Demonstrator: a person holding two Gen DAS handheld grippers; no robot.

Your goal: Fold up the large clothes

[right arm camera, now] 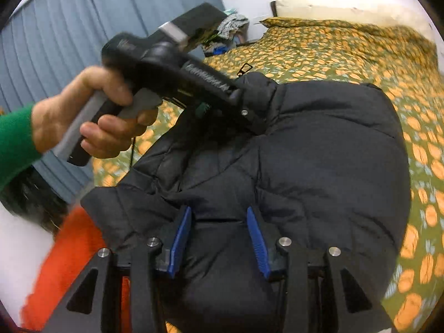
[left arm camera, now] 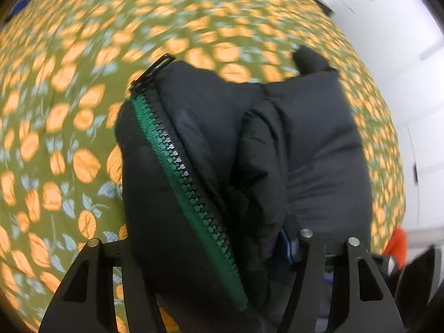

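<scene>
A black puffer jacket (right arm camera: 319, 152) lies bunched on the bed. Its green zipper (left arm camera: 177, 166) with a black pull (left arm camera: 152, 72) curves across the left wrist view. My left gripper (left arm camera: 211, 249) is shut on a thick fold of the jacket (left arm camera: 305, 138), which fills the gap between its fingers. In the right wrist view the left gripper (right arm camera: 244, 111) grips the jacket's far edge, held by a hand in a green sleeve. My right gripper (right arm camera: 219, 236) has its blue pads (right arm camera: 180, 238) apart, with the jacket's near edge between them.
The bed has a green cover with orange fruit print (right arm camera: 360, 44). An orange cloth (right arm camera: 72, 249) lies at the bed's near left. Blue-grey curtains (right arm camera: 69, 27) hang at the left. White wall and doors (left arm camera: 402, 55) stand to the right of the bed.
</scene>
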